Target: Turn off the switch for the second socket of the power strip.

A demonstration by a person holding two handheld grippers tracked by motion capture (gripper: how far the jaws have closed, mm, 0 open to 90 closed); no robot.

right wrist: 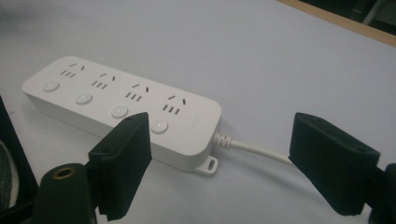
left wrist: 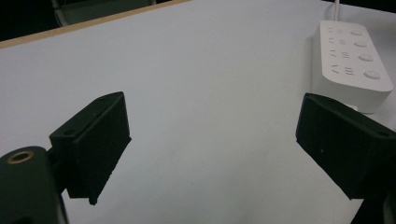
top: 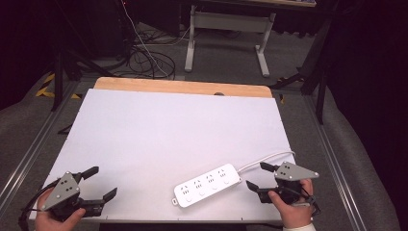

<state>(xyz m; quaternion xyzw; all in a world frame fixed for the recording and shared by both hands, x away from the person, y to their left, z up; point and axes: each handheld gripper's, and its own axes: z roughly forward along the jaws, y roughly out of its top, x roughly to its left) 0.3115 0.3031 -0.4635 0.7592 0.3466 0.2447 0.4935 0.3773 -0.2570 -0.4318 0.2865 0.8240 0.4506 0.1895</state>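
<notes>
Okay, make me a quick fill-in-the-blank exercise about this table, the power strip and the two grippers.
1. The white power strip has ____ sockets, each with a round button.
2. The power strip's cord leaves the end nearer the ____ gripper.
3. The left gripper has its jaws ____, with nothing between them.
4. The wooden table is mostly covered by a ____ sheet.

Missing words: four; right; open; white
</notes>
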